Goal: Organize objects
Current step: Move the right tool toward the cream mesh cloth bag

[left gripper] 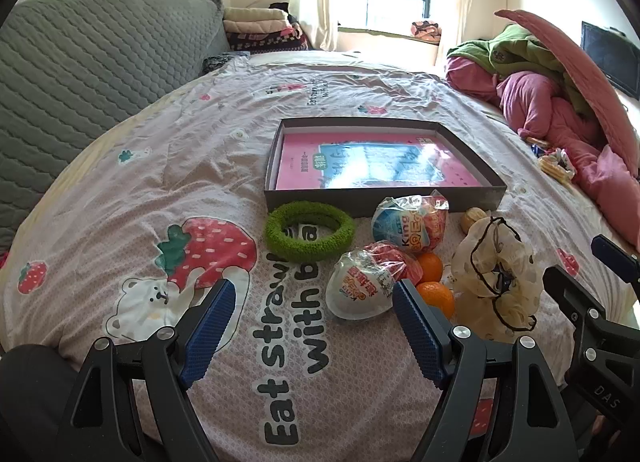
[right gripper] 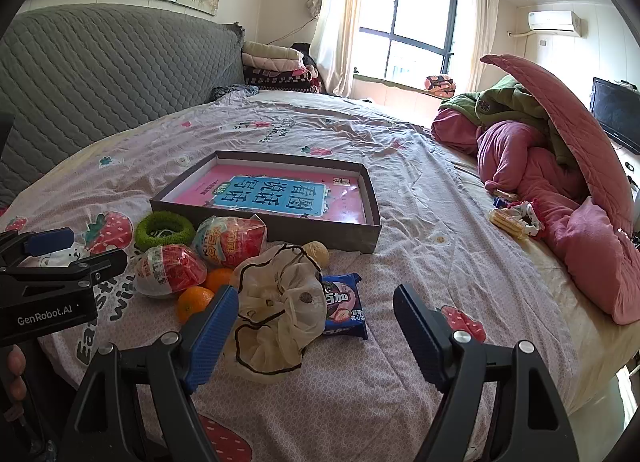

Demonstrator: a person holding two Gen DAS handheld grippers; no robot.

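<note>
A grey shallow box [left gripper: 476, 198] [right gripper: 280, 232] with a pink book inside lies on the bed. In front of it lie a green ring [left gripper: 310, 232] [right gripper: 164, 228], two wrapped toy eggs [left gripper: 408, 224] [left gripper: 364, 290] [right gripper: 230, 240] [right gripper: 168, 268], two oranges [left gripper: 436, 296] [right gripper: 194, 300], a cream scrunchie [left gripper: 494, 278] [right gripper: 280, 314], a small beige ball [left gripper: 472, 219] [right gripper: 316, 253] and a blue cookie packet [right gripper: 344, 306]. My left gripper [left gripper: 312, 326] is open and empty, just before the near egg. My right gripper [right gripper: 316, 330] is open and empty over the scrunchie and packet.
A strawberry-print bedspread [left gripper: 160, 166] covers the bed. A grey quilted headboard [right gripper: 100, 74] stands at the left. Pink and green bedding [right gripper: 560, 166] is piled at the right, with snack packets [right gripper: 512, 218] beside it. Folded blankets [right gripper: 276, 66] lie by the window.
</note>
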